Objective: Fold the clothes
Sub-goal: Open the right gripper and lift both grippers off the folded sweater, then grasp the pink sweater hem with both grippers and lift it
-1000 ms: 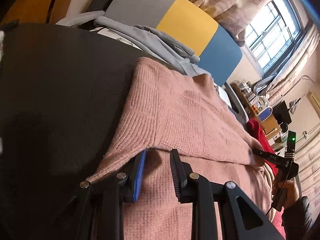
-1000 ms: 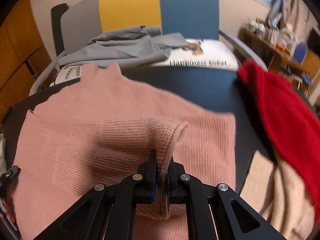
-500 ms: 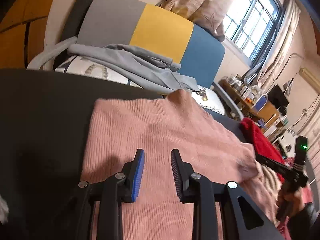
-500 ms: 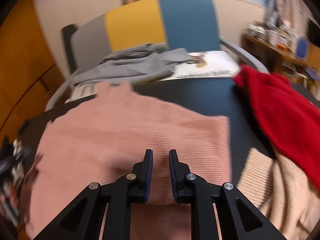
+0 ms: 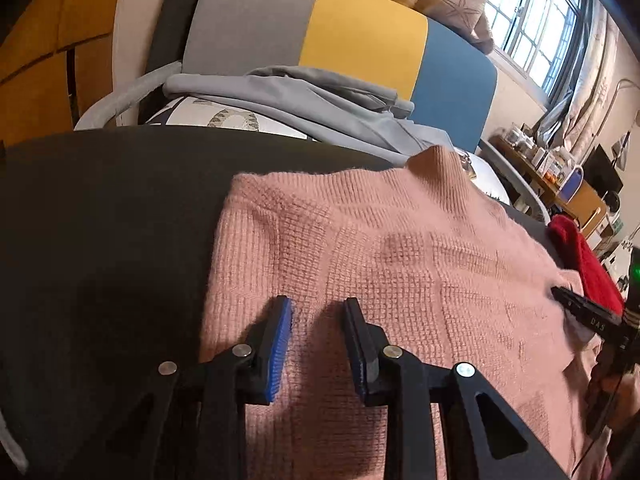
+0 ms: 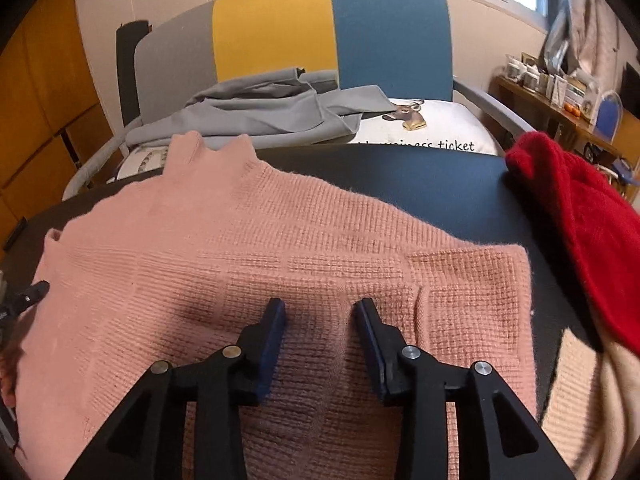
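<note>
A pink knit sweater (image 5: 400,248) (image 6: 280,240) lies spread on the black table (image 5: 100,220) (image 6: 420,176), collar toward the far edge. My left gripper (image 5: 317,302) hovers open over the sweater's left part, with nothing between its blue pads. My right gripper (image 6: 319,303) is over the sweater's lower right part. Its jaws are opening and nothing is pinched between them, with the knit lying flat beneath. The right gripper's tip (image 5: 568,296) also shows at the sweater's right edge in the left wrist view. In the right wrist view the left gripper's tip (image 6: 36,290) shows at the sweater's left edge.
A red garment (image 6: 568,208) (image 5: 580,256) and a beige one (image 6: 588,400) lie on the table's right side. Behind the table stands a grey, yellow and blue chair (image 6: 320,28) holding a grey garment (image 6: 260,108) and a printed pillow (image 6: 420,128).
My right gripper let go of the raised fold of pink knit, which now lies flat, and its jaws spread apart. My left gripper shifted across the sweater and rolled.
</note>
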A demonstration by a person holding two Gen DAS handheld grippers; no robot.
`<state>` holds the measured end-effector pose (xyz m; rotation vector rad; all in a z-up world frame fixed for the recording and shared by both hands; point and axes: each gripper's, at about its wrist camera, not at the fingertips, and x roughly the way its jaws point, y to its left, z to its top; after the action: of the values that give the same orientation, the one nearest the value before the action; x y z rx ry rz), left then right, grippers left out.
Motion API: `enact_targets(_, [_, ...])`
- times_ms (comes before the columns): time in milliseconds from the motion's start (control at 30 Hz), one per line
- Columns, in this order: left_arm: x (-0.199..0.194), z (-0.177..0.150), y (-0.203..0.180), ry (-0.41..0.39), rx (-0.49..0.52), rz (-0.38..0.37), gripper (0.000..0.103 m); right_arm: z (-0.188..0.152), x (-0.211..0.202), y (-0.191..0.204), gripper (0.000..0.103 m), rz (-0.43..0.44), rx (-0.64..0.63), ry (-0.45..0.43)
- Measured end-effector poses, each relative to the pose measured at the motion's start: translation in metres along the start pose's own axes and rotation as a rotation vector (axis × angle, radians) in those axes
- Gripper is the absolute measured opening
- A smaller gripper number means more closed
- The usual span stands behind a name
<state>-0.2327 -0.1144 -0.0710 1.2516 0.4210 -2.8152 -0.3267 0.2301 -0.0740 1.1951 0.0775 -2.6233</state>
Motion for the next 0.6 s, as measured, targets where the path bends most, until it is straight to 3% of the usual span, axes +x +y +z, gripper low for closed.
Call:
enact_targets(67, [-0.003,-0.002,0.000,-0.005,0.002,0.013,0.028,-0.001,0.000,0.000,0.040,-0.004,-0.007,-0.007])
enact_targets(133, [-0.007,-0.004,0.002,-0.004,-0.008,0.019,0.028,-0.003,0.000,-0.007,0.042,0.062,0.024,-0.016])
enact_targets(267, [-0.014,-0.007,0.005,-0.003,-0.031,0.010,0.028,-0.011,-0.004,-0.030,0.067,0.267,0.122,-0.038])
enact_targets(400, [-0.021,0.007,0.000,0.014,-0.034,-0.044,0.029,-0.009,-0.005,-0.039,0.071,0.364,0.159,-0.022])
enact_targets(500, [-0.027,0.025,-0.019,-0.027,0.058,-0.114,0.034,0.007,-0.008,-0.037,0.072,0.381,0.118,0.029])
enact_targets(600, [-0.013,0.047,-0.036,-0.026,0.127,-0.168,0.035,0.034,-0.018,-0.028,0.072,0.416,0.040,-0.013])
